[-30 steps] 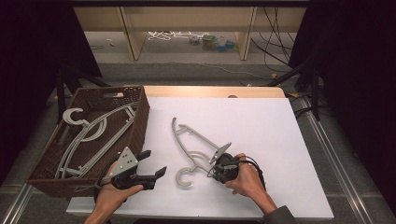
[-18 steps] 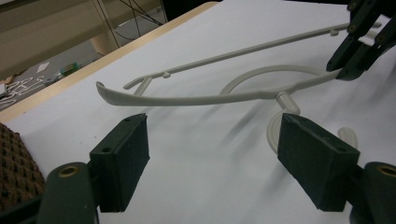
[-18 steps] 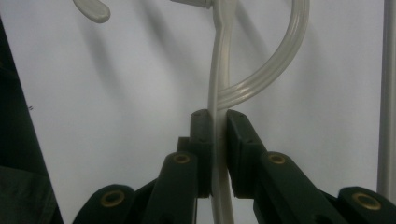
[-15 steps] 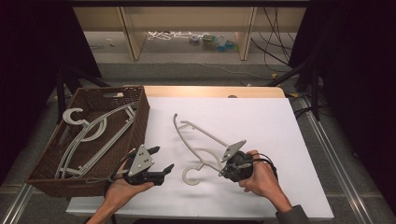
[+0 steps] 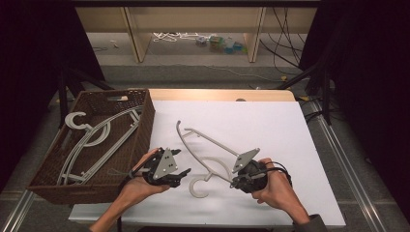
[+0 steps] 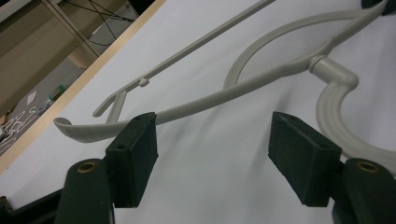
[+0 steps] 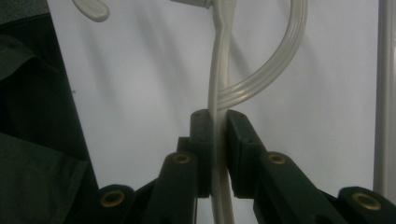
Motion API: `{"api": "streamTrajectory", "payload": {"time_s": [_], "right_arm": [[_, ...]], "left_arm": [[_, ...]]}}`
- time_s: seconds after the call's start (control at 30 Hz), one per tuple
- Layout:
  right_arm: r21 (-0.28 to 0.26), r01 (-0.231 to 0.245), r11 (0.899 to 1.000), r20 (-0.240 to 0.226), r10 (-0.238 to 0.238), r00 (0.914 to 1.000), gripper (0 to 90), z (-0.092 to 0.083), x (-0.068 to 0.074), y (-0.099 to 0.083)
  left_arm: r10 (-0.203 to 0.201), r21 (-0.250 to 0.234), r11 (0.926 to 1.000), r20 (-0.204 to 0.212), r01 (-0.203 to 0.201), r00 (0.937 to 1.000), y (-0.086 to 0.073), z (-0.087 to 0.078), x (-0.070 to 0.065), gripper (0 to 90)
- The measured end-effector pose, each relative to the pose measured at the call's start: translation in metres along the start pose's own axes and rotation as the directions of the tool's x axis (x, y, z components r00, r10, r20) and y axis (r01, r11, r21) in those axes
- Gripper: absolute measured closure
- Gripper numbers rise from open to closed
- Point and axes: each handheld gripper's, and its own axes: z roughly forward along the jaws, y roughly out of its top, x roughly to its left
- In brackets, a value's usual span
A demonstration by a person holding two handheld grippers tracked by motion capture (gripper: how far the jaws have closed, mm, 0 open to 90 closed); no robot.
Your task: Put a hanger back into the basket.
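Nearby — hanger (image 5: 208,150) amid open table (image 5: 270,121)

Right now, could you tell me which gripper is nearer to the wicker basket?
Left. The left gripper hovers just off the basket at its near right corner; the right gripper is farther right, shut on the hanger.
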Motion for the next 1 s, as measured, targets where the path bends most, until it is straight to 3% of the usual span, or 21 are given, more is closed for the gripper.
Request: {"api": "streamTrajectory", "payload": {"time_s": [0.07,0.2,0.37,0.5,0.57,0.67,0.73,0.87,0.93,1.0], "right_arm": [[0.001,0.011,1.0,-0.007,-0.011,0.9999,82.3,-0.001,0.002,0.001],[0.01,0.022,1.0,-0.019,-0.022,0.9996,82.3,-0.002,0.008,0.003],[0.003,0.04,0.999,-0.032,-0.04,0.9987,82.3,-0.005,0.013,0.005],[0.001,0.048,0.999,-0.045,-0.047,0.9979,82.3,-0.007,0.016,0.006],[-0.002,0.053,0.999,-0.044,-0.053,0.9976,82.3,-0.007,0.017,0.007],[-0.004,0.059,0.998,-0.053,-0.059,0.9968,82.4,-0.008,0.019,0.007],[-0.009,0.073,0.997,-0.056,-0.073,0.9958,82.3,-0.009,0.019,0.008],[-0.006,0.082,0.997,-0.075,-0.082,0.9938,82.3,-0.009,0.022,0.008],[-0.015,0.088,0.996,-0.079,-0.089,0.9929,82.4,-0.01,0.022,0.009],[-0.022,0.097,0.995,-0.095,-0.098,0.9906,82.4,-0.01,0.023,0.009]], "left_arm": [[0.036,0.037,0.9987,-0.004,-0.036,0.9993,0.001,0.002,0.001,33.4],[0.074,0.039,0.9965,0.004,-0.074,0.9972,0.005,0.005,-0.001,33.6],[0.129,0.05,0.99,0.056,-0.132,0.99,0.011,0.005,-0.002,34.2],[0.184,0.063,0.9801,0.072,-0.188,0.9803,0.013,0.007,-0.005,34.9],[0.191,0.068,0.9781,0.086,-0.197,0.9779,0.013,0.009,-0.007,36.6],[0.235,0.069,0.9669,0.131,-0.246,0.9631,0.014,0.01,-0.008,42.4],[0.257,0.048,0.9627,0.144,-0.266,0.9556,0.014,0.01,-0.01,44.5],[0.31,0.027,0.9473,0.173,-0.319,0.9348,0.015,0.011,-0.013,51.4],[0.34,0.026,0.936,0.197,-0.351,0.9197,0.015,0.011,-0.015,53.1],[0.36,0.024,0.9276,0.206,-0.373,0.9098,0.014,0.013,-0.016,55.5]]}}
